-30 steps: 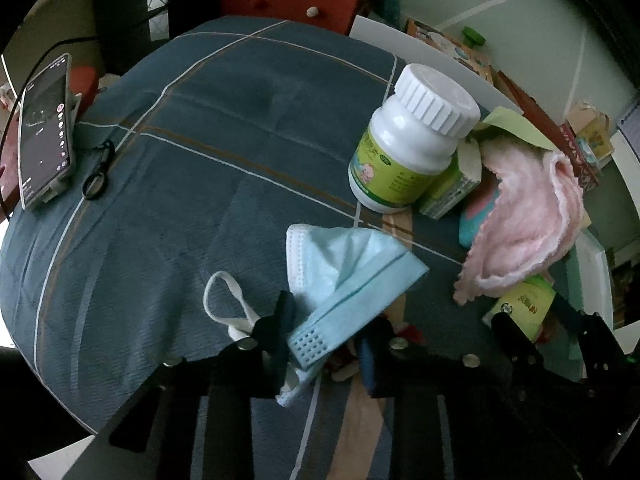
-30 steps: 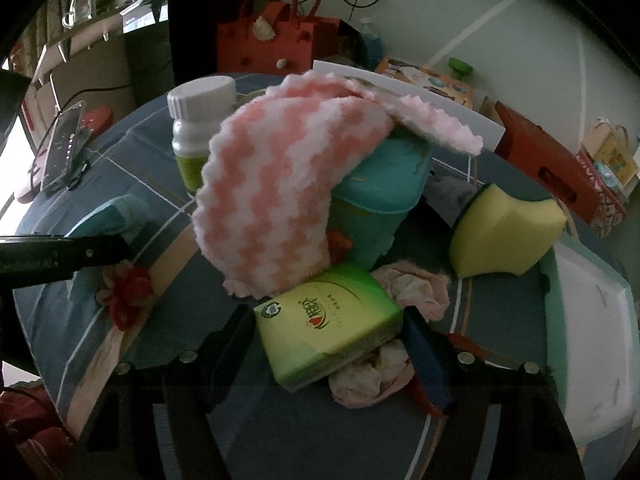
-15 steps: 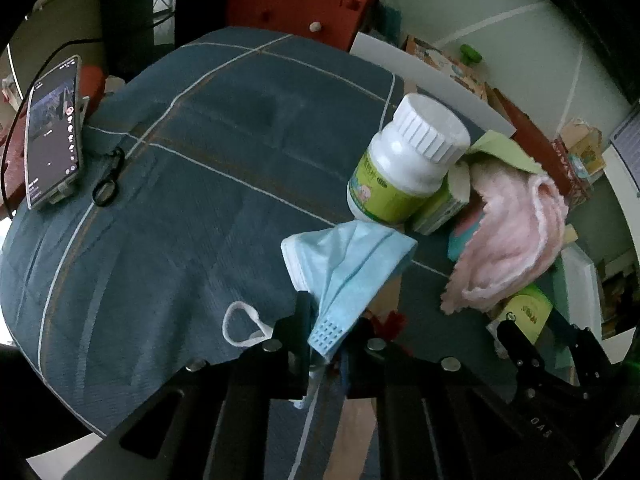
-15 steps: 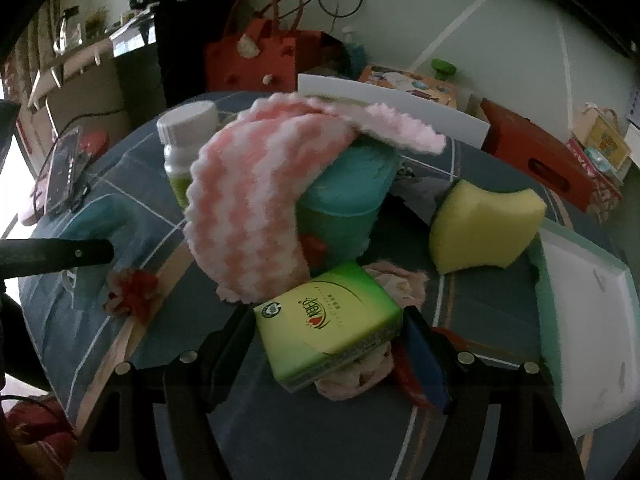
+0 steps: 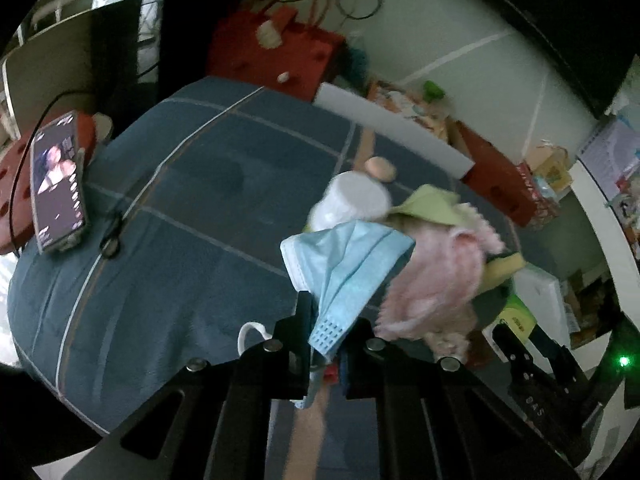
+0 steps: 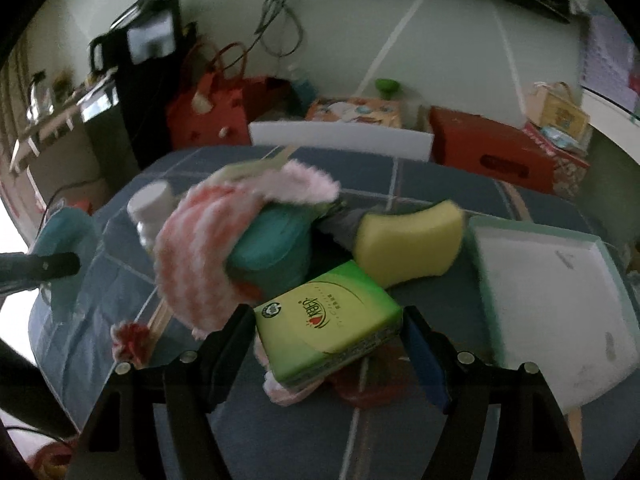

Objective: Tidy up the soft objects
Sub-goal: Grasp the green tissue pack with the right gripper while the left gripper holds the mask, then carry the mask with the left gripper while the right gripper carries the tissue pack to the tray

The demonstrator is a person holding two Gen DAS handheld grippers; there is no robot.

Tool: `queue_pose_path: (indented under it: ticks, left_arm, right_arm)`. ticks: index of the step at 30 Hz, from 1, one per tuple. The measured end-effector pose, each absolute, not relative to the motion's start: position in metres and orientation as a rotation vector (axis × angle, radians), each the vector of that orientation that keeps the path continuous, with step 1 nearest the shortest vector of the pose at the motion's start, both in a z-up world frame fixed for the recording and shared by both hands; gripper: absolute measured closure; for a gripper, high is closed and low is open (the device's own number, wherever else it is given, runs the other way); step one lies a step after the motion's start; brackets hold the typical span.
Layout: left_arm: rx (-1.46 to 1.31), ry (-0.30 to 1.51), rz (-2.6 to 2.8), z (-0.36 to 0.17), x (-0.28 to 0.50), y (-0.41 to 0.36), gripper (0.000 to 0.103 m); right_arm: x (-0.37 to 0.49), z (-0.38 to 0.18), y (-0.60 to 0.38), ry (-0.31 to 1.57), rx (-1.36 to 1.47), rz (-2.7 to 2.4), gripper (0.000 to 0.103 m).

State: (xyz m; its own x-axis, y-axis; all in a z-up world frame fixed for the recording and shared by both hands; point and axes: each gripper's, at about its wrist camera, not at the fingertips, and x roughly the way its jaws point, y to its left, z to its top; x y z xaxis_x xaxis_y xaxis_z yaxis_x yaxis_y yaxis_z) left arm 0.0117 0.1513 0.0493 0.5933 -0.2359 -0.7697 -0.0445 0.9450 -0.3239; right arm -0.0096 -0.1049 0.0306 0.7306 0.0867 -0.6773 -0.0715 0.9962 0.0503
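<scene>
In the left wrist view, the left gripper (image 5: 325, 334) was closed narrowly on one short end of the blue face mask (image 5: 348, 264). The mask was held clear of the tabletop (image 5: 192, 216), and its long axis fanned from the fingers toward 1 o'clock. A white ear loop (image 5: 251, 330) hung at 9 o'clock of the fingers. The pink cloth (image 5: 436, 280) lay just beside the mask at 3 o'clock, and the white bottle (image 5: 352, 202) stood behind the mask at 12 o'clock, partly covered by it.

In the right wrist view, the right gripper (image 6: 326, 330) was held wide, its fingers closed on the green tissue pack (image 6: 328, 322). The long axis of the pack ran across the gap, from 8 o'clock to 2 o'clock. The white tray (image 6: 596, 242) lay at 2 o'clock of the pack, nearer the right hand than the left. The yellow sponge (image 6: 408, 242) sat at 1 o'clock, between pack and tray.

Contact of the pads with the pack ends was blurred. A crumpled pink item (image 6: 286, 394) under the pack could not be identified. The lower mask edge was hidden between the left fingers.
</scene>
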Motion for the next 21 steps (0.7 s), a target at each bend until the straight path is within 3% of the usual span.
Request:
queue_pose_path:
  ticks: [12,21]
  left_arm:
    - [-0.25,0.865,-0.301,0.111,0.046,0.037,0.093]
    - [-0.18,0.936,-0.436,0.098,0.065,-0.056,0.093]
  right_arm:
    - [0.005,0.07,-0.198,0.69,0.166,-0.132,0.026]
    - [-0.008,0.054,-0.274,0.687,0.276,-0.281,0.026]
